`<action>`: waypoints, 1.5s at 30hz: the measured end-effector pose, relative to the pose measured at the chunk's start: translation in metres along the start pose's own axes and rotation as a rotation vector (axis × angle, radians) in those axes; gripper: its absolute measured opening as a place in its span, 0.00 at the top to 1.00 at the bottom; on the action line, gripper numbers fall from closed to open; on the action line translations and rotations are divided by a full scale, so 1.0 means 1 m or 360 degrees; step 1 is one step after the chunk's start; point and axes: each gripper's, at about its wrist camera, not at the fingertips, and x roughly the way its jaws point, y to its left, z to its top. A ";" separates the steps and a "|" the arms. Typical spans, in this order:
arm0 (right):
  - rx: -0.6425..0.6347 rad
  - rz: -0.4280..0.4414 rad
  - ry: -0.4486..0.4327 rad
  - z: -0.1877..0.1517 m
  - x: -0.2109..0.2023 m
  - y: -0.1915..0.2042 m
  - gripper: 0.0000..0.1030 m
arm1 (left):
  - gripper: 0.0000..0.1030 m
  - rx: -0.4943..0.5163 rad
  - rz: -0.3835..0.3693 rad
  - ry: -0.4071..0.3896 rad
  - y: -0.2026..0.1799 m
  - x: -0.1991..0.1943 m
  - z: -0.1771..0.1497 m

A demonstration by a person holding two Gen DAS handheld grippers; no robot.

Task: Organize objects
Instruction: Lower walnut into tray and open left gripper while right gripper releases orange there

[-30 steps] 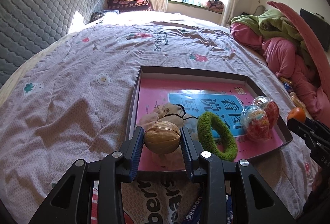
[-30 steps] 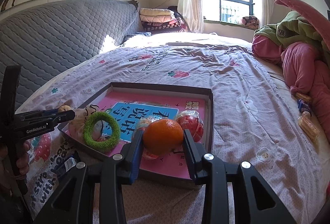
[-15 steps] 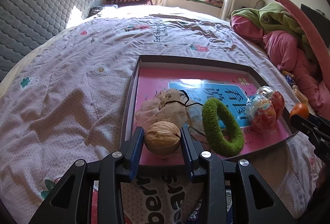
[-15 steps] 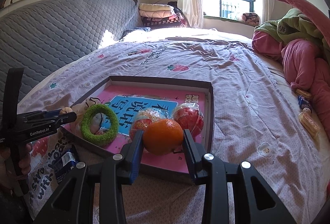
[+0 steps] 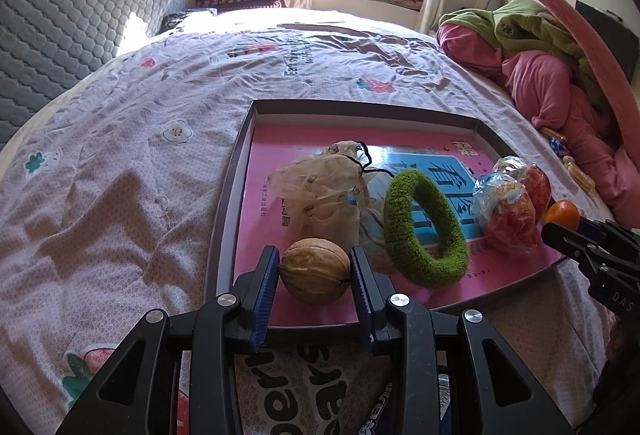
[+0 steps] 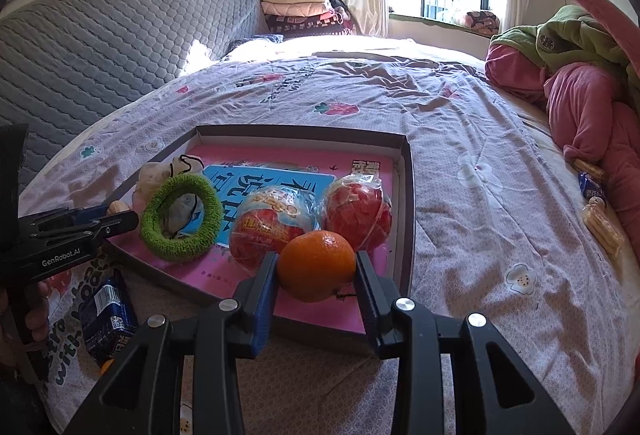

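Over the box lid on the bed, the left tongs grip one walnut at its 7 o'clock corner, the right tongs one orange at 5 o'clock, beside two wrapped red balls, one green ring and one mesh pouch.

"GenRobot.AI" is printed in white on the left hand-held gripper; "DAS" shows on the right hand-held gripper.

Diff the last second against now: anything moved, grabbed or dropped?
Both grippers advanced over the tray's near edge. The left gripper still clamps the walnut, which now hangs lower over the near-left corner. The right gripper still holds the orange. Nothing was released. The green ring, mesh pouch and two wrapped red balls lie as before.
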 end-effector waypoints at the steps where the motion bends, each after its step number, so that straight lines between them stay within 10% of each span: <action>1: 0.0005 -0.0002 0.0004 0.000 0.002 0.000 0.63 | 0.65 0.0005 -0.0005 -0.0001 -0.001 0.000 0.000; 45: 0.0089 -0.0013 0.0057 -0.005 0.010 -0.009 0.63 | 0.65 0.0045 -0.0002 0.0036 -0.009 -0.011 -0.003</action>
